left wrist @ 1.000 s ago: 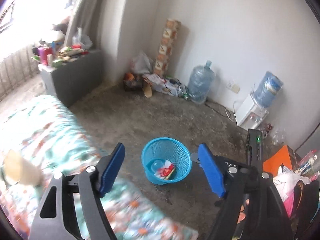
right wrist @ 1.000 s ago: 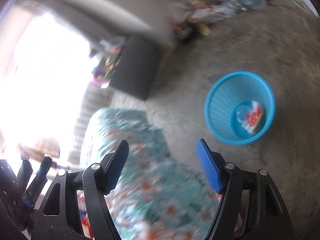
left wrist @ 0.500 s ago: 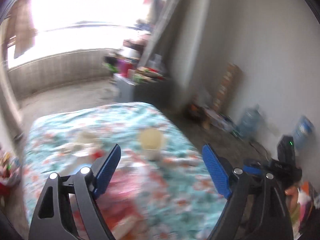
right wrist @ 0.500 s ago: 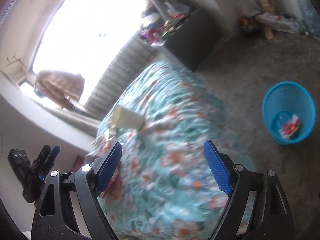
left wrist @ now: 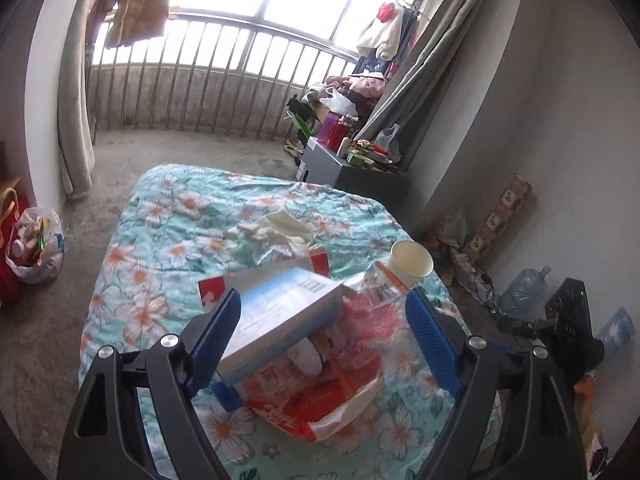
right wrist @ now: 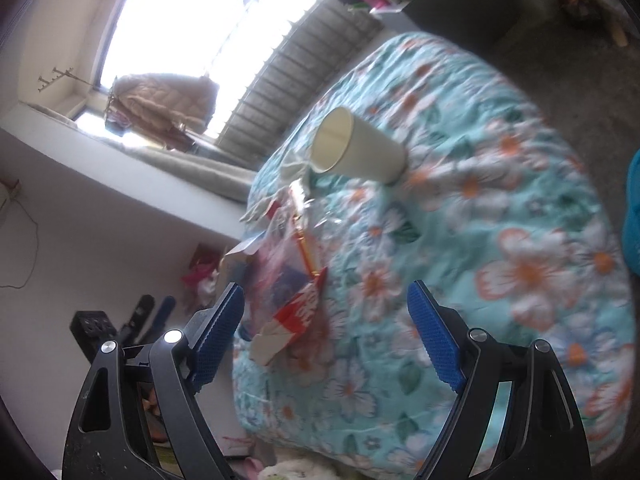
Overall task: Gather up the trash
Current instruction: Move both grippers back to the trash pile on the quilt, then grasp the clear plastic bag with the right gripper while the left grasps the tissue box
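Trash lies on a floral bed cover (left wrist: pixel 168 248). A light blue and white box (left wrist: pixel 280 316) lies over a red and clear plastic wrapper (left wrist: pixel 320 392). A cream paper cup (left wrist: pixel 412 258) stands behind them, and crumpled white tissue (left wrist: pixel 276 228) lies farther back. My left gripper (left wrist: pixel 324 340) is open and empty, hovering over the box and wrapper. My right gripper (right wrist: pixel 326 340) is open and empty above the bed cover (right wrist: pixel 500 240), with the wrapper (right wrist: pixel 296 312) near its left finger and the cup (right wrist: pixel 360 148) beyond. An edge of the blue bin (right wrist: pixel 632 216) shows at far right.
A dark cabinet (left wrist: pixel 356 176) with clutter stands behind the bed by the curtain. A filled plastic bag (left wrist: pixel 34 244) sits on the floor at left. Water bottles (left wrist: pixel 524 292) and boxes line the right wall. The barred balcony rail (left wrist: pixel 208 92) runs behind.
Both grippers swung away from the blue bin on the floor toward the bed. The left now hovers over the box and wrapper; the right faces the cup and wrapper. Both stayed open.
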A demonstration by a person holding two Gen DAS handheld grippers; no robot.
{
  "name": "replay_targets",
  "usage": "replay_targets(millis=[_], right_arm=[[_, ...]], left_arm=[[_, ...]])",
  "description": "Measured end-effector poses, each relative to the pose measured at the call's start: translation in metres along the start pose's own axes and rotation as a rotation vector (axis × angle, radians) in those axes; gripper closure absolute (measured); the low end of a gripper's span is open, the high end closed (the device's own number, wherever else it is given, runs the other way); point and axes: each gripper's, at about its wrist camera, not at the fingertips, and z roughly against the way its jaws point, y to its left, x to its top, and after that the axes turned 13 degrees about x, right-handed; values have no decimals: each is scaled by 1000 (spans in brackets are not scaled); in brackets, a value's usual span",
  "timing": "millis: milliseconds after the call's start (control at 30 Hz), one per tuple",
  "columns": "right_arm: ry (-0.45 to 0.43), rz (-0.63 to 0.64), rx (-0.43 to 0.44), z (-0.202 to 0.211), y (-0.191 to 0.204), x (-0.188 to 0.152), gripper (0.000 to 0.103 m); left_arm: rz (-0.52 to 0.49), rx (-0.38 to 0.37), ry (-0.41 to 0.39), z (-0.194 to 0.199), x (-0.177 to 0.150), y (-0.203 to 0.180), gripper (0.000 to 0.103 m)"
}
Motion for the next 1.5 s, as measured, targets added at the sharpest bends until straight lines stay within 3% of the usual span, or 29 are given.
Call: replay_targets(millis=[233, 467, 533, 767, 1033, 1100, 1200, 1500], right_arm=[[56, -32, 48, -46, 11, 12, 23], [55, -48, 10, -70, 11, 21, 26], [53, -52, 8, -71, 10, 22, 28], [50, -82, 4, -71, 0, 24, 30], [47, -164, 78, -69, -16, 20, 30], [50, -180, 89, -70, -18, 19, 31], [60, -194, 110, -74, -18, 19, 32], [74, -199, 154, -79, -10, 18, 44]], left_arm=[[-44, -33, 16, -10, -11, 12, 21], [-179, -9, 20, -19, -24, 9, 21], [-257, 20, 0, -20, -31, 0, 21], [-575, 250, -79, -40, -59, -37, 21], [-812, 445, -137, -70, -78, -51, 41], [-831, 451, -148, -73, -79, -51, 44], [-849, 463, -151, -77, -77, -50, 57], [-858, 444, -131, -84, -73, -49, 67]])
